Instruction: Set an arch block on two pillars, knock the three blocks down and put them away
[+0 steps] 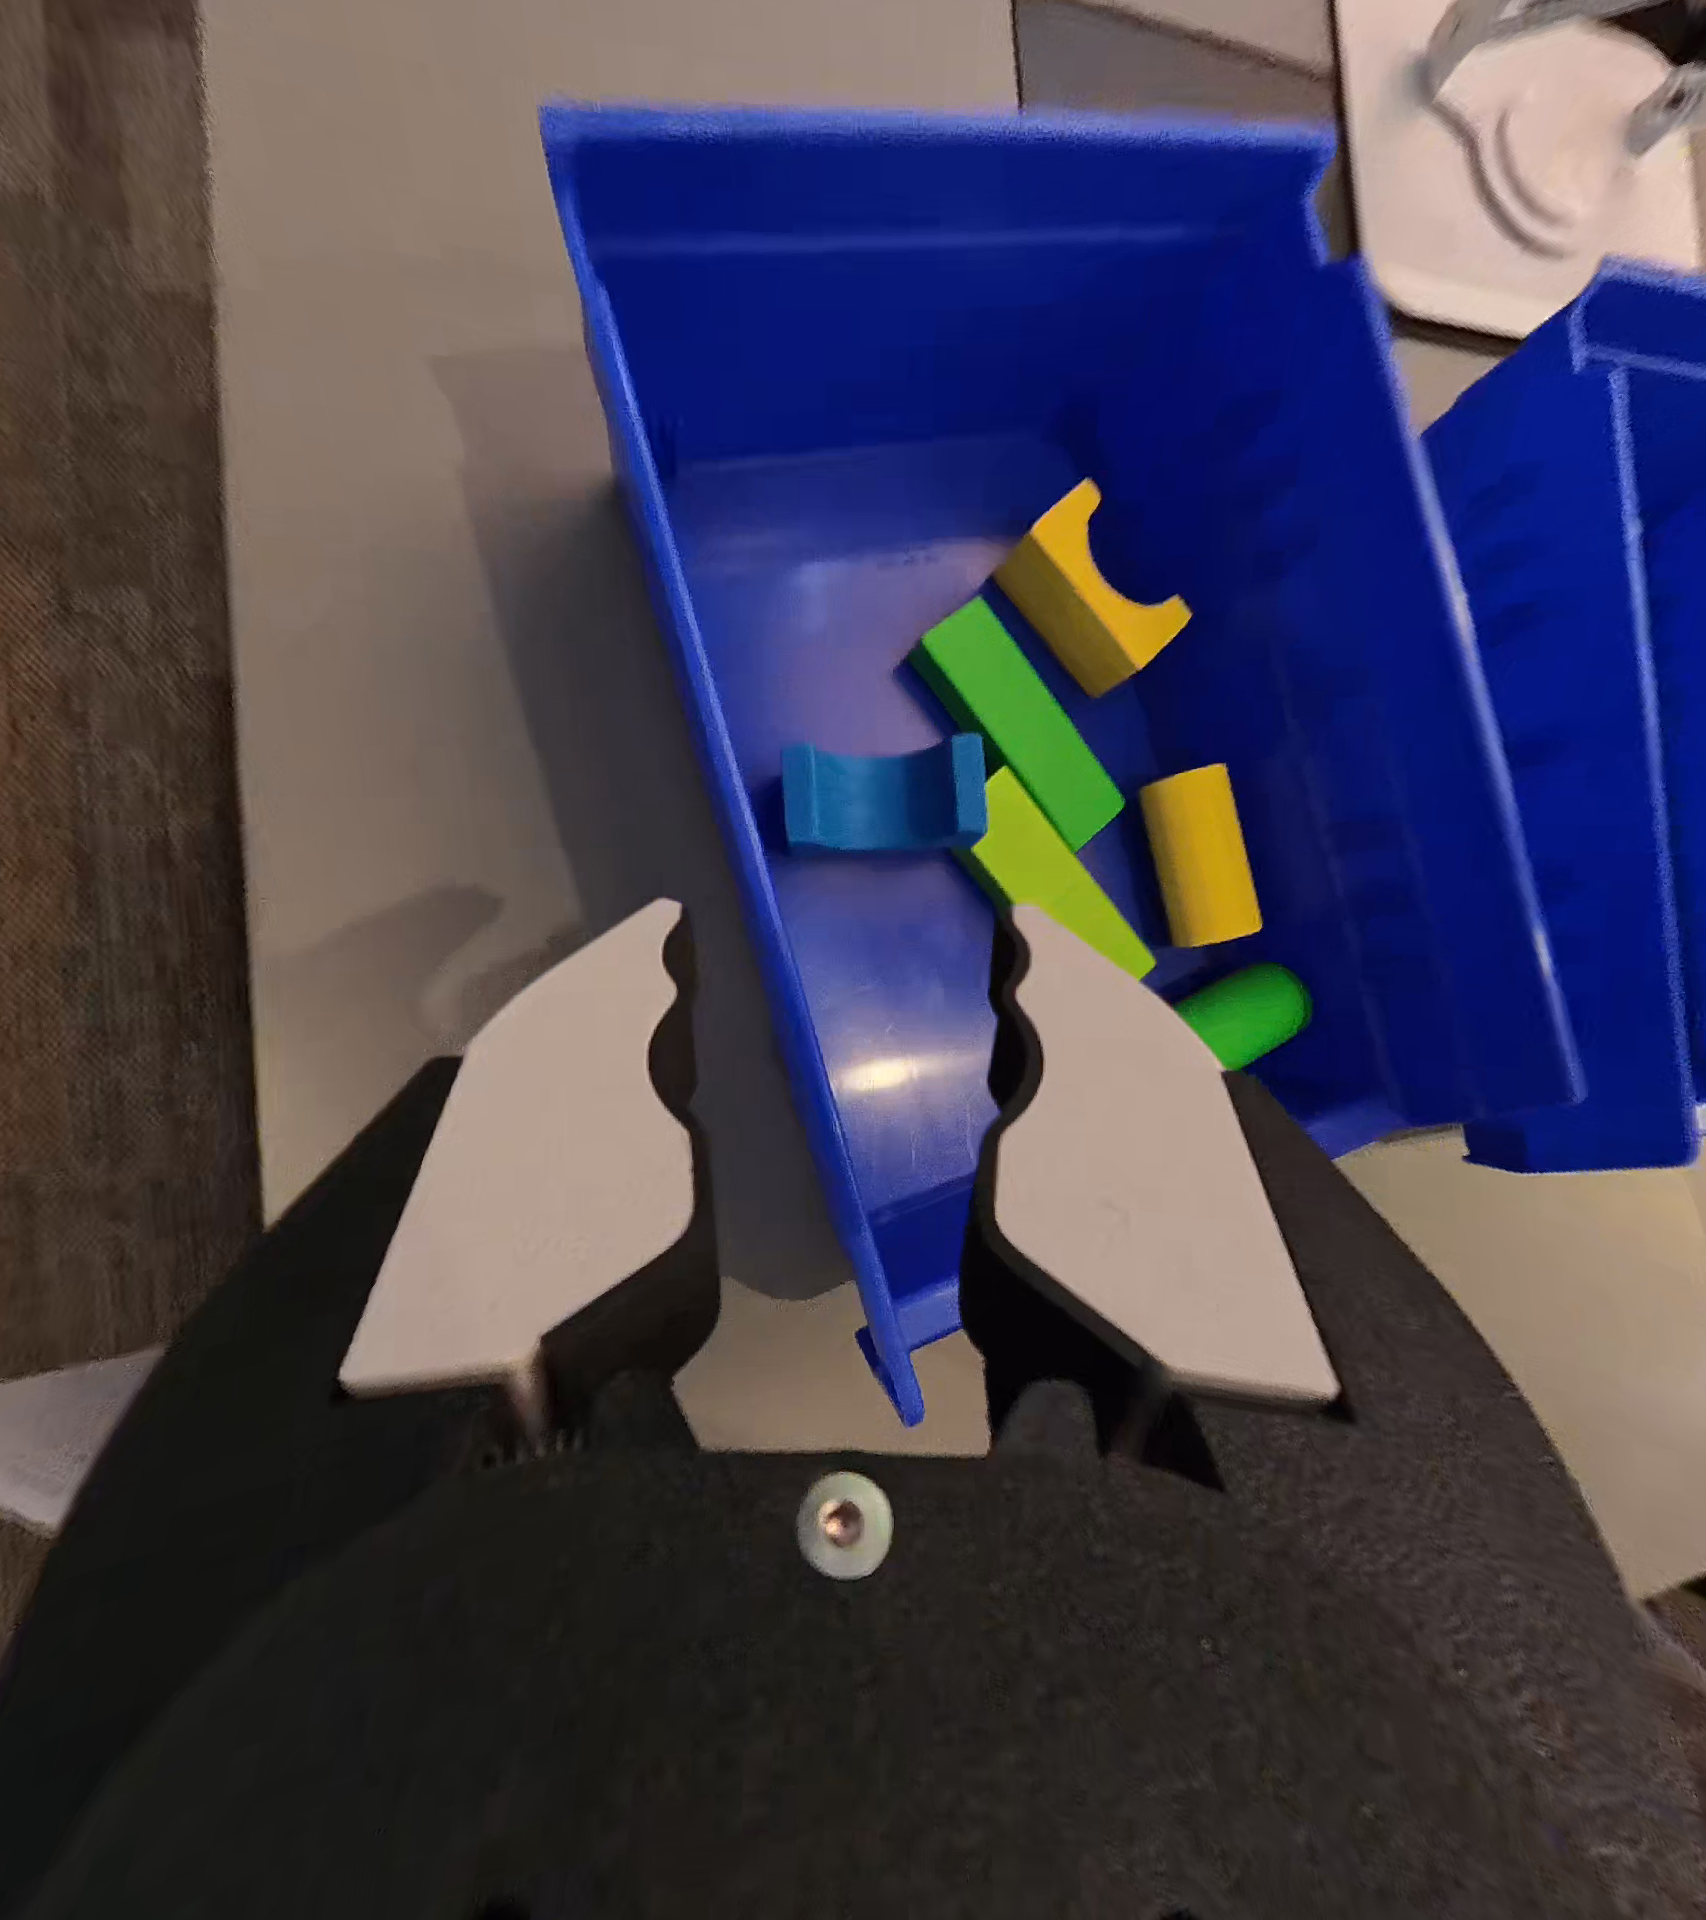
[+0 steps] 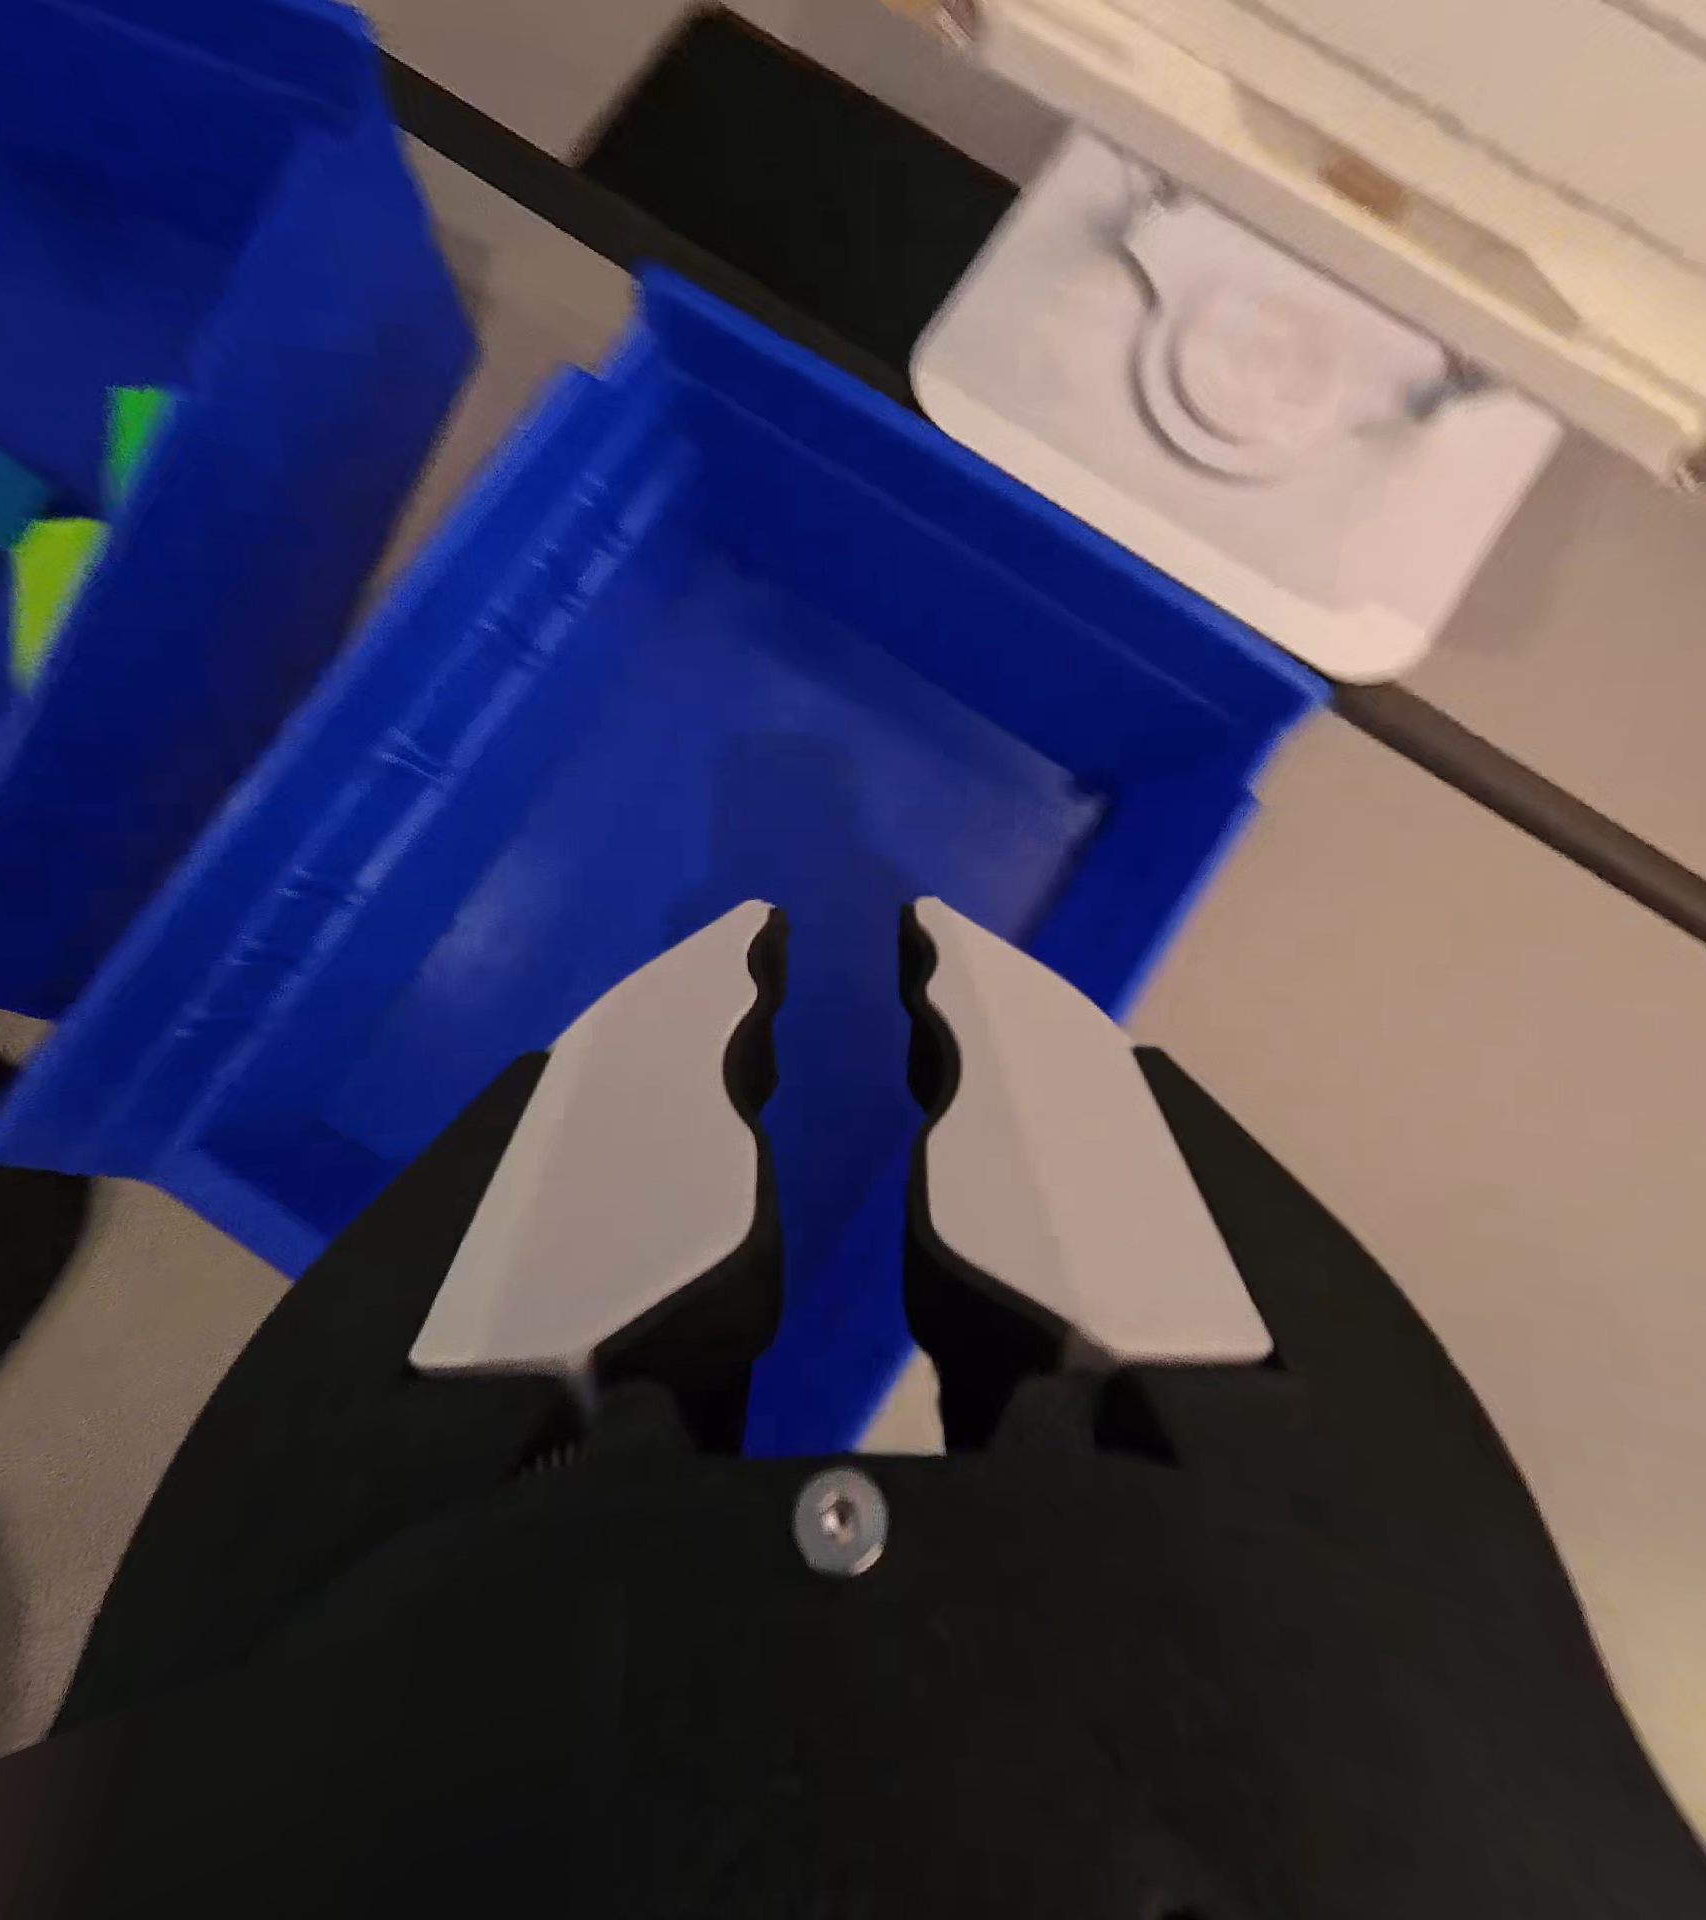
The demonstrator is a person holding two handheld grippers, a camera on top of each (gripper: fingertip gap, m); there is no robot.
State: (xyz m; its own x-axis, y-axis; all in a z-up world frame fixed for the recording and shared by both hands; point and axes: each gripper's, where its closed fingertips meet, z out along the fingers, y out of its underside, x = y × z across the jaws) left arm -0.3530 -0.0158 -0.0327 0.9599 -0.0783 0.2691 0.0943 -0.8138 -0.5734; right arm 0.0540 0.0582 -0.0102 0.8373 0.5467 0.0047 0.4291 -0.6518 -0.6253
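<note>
A: Nearest us in the left wrist view, our left gripper (image 1: 844, 914) hangs released, jaws spread wide and holding nothing. One finger (image 1: 537, 1143) sits over the grey surface (image 1: 361, 623), the other finger (image 1: 1140, 1174) over the inside of the left bin (image 1: 932, 208), with the bin's near wall running up between them.

B: And the blocks?

A: All in that bin, on its floor. We see a blue arch (image 1: 880, 795) lying by the left wall, a yellow arch (image 1: 1088, 592) farther back, a dark green bar (image 1: 1015, 722) and a lime bar (image 1: 1046, 873) touching each other, a yellow cylinder (image 1: 1200, 857) just beside them, and a green cylinder (image 1: 1244, 1013) partly hidden behind our finger.

B: In the right wrist view, our right gripper (image 2: 841, 906) is also released, jaws parted by a narrow gap with nothing between them. It hovers above a second bin (image 2: 1192, 831), whose floor shows no blocks where we can see it.

A: How do the bins sit?

B: Side by side, close together. At the left edge of our view the first bin (image 2: 205, 468) shows, with bits of blue and green inside, too blurred to name. Beyond both stands a white plastic piece (image 2: 1244, 436).
</note>
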